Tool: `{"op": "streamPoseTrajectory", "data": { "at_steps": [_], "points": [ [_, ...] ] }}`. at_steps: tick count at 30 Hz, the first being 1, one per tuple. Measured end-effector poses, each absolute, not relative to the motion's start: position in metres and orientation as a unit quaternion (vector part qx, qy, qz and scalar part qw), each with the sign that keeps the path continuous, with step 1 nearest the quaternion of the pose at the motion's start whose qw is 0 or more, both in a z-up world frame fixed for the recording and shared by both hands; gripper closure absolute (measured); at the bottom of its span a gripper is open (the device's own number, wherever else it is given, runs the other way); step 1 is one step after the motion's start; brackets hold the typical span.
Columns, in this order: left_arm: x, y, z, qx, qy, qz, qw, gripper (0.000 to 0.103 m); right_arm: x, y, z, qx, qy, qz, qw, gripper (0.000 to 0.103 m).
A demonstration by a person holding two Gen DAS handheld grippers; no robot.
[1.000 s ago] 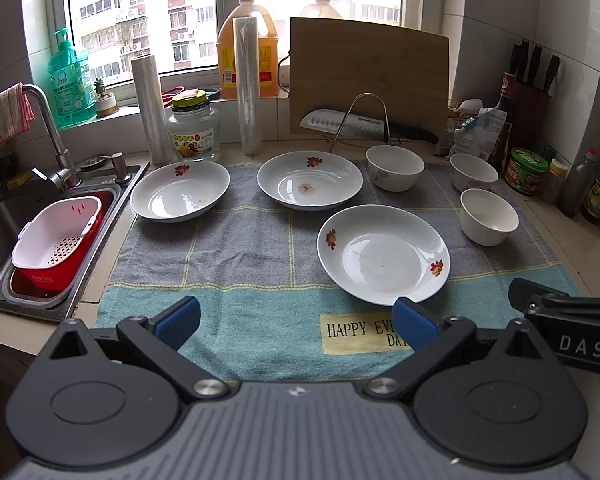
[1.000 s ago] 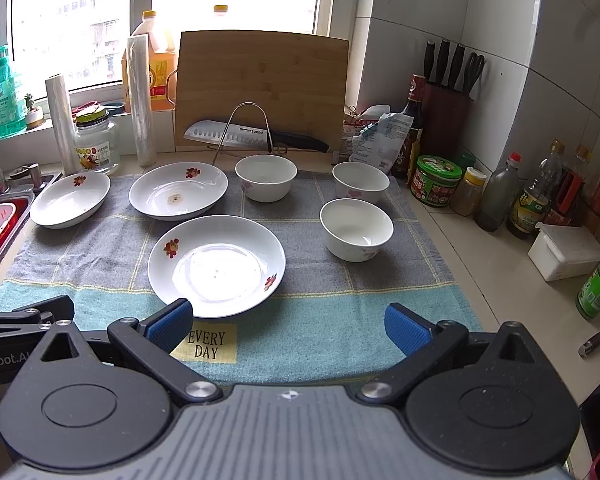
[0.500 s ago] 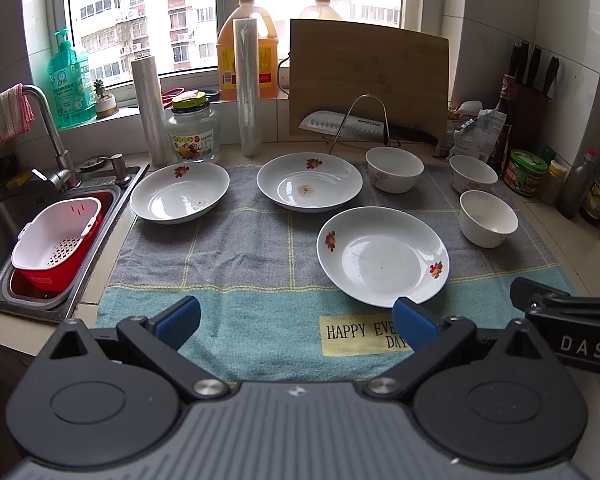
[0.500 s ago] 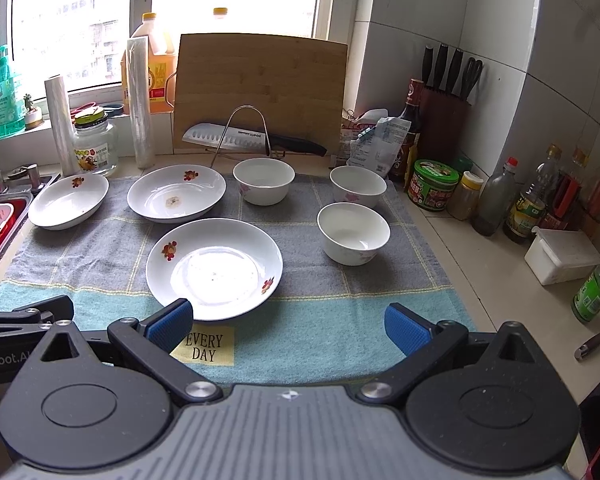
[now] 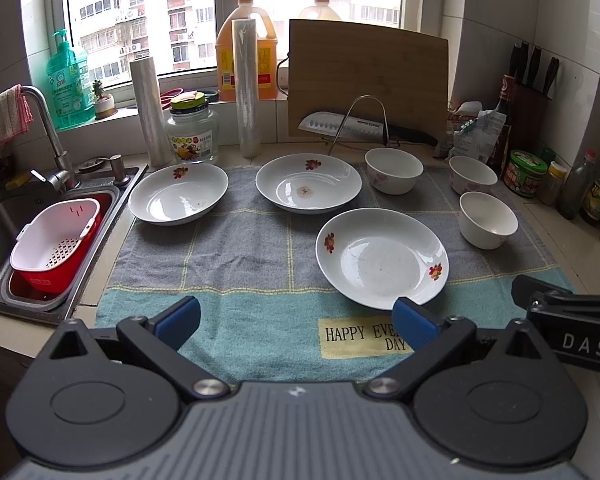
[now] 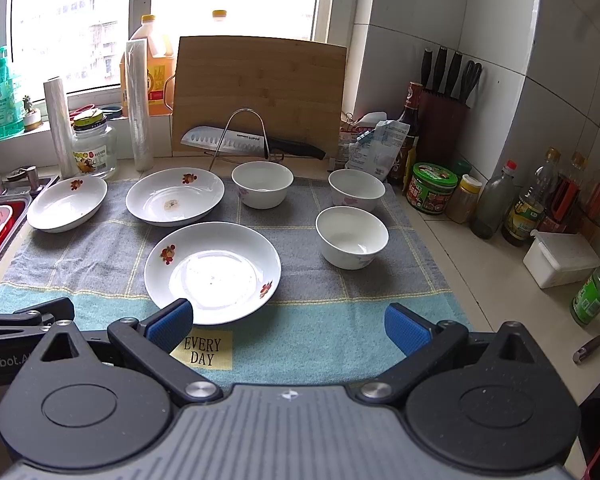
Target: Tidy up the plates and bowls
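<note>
Three white flowered plates lie on a grey-and-teal towel (image 5: 236, 264): a left plate (image 5: 178, 193), a middle back plate (image 5: 308, 188) and a near plate (image 5: 381, 257). Three white bowls stand to the right: back bowl (image 5: 394, 170), far right bowl (image 5: 473, 175), near bowl (image 5: 488, 220). The same near plate (image 6: 213, 271) and near bowl (image 6: 352, 237) show in the right wrist view. My left gripper (image 5: 296, 320) is open and empty over the towel's front edge. My right gripper (image 6: 288, 322) is open and empty, just short of the near plate.
A sink (image 5: 4, 240) with a red-and-white colander basket (image 5: 54, 240) lies at the left. A cutting board (image 5: 368, 80), knife on a wire rack (image 5: 364, 126), jar, rolls and oil jugs line the back. Bottles and jars (image 6: 536, 204) crowd the right counter.
The right gripper has moved slightly forward toward the near plate. The left gripper has stayed nearly still. Both remain open.
</note>
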State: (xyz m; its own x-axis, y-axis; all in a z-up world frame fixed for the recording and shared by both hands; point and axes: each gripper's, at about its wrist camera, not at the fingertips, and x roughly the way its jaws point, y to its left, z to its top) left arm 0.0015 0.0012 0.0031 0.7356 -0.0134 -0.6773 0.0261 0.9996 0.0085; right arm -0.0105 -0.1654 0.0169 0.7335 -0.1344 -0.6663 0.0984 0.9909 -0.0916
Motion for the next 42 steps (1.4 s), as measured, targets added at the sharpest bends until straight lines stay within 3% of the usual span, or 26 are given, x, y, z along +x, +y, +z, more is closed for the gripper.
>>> {"op": "streamPoseTrajectory", "data": {
  "at_steps": [42],
  "points": [
    [0.022, -0.002, -0.004, 0.009, 0.360, -0.024, 0.933, 0.002, 0.006, -0.168, 0.011, -0.036, 0.345, -0.044, 0.937, 0.000]
  ]
}}
